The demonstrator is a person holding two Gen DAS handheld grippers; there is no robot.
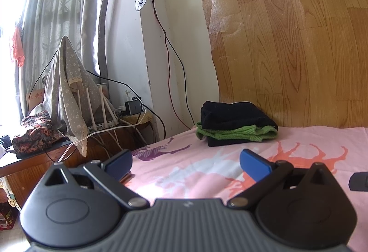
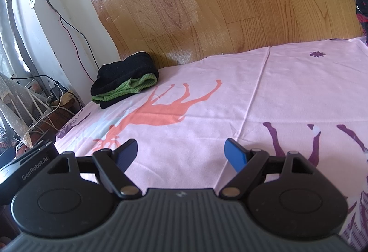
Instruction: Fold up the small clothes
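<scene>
Pink bedsheet (image 2: 230,91) printed with orange and purple animal shapes covers the bed, with a wood-grain panel (image 2: 230,3) behind it. Only the left wrist view takes in the curtained window (image 1: 46,10) and a cluttered side table (image 1: 46,155); only the right wrist view shows dark clothing (image 2: 362,10) at the far right edge. A folded stack of clothes (image 1: 237,124), black over green over black, lies at the bed's far corner against the panel, its long axis running along the panel. Both the left gripper (image 1: 185,161) and right gripper (image 2: 181,152) hold their blue fingers spread wide and empty, with the stack well beyond the fingertips.
</scene>
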